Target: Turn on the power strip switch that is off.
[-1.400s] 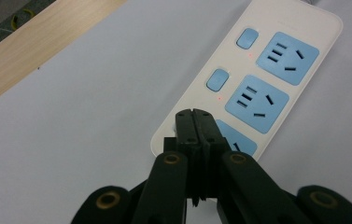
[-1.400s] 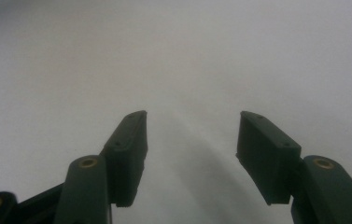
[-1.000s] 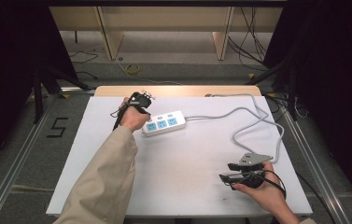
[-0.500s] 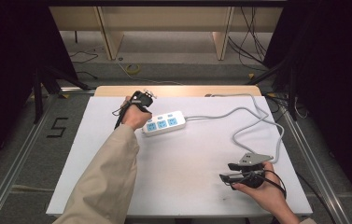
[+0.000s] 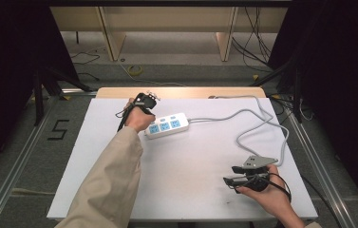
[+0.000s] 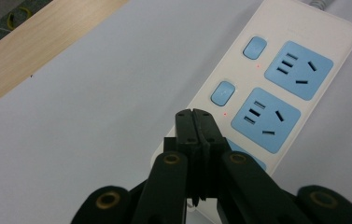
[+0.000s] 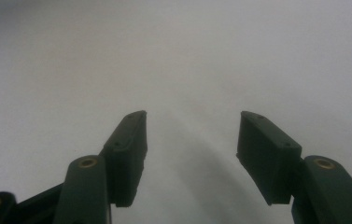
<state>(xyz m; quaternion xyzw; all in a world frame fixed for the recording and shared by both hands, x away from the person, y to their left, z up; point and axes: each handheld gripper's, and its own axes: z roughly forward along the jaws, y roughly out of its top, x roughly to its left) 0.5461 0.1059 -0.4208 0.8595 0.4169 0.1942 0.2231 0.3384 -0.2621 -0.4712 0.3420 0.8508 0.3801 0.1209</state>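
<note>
A white power strip (image 5: pixel 167 125) with blue sockets and blue switches lies on the white table top, its grey cable (image 5: pixel 257 123) looping off to the right. My left gripper (image 6: pixel 194 116) is shut with nothing between its jaws; its tips sit over the near end of the power strip (image 6: pixel 276 88), close to the nearest blue switch (image 6: pixel 222 92). In the high view the left gripper (image 5: pixel 144 102) sits at the strip's left end. My right gripper (image 7: pixel 190 135) stands open over bare table, and in the high view the right gripper (image 5: pixel 228 179) rests near the front right corner, pointing left.
The white table top (image 5: pixel 191 161) has a wooden strip (image 5: pixel 181 92) along its far edge. The strip's cable runs off the back right of the table. Wooden shelving legs and loose cables lie on the floor beyond. Metal rails flank the table.
</note>
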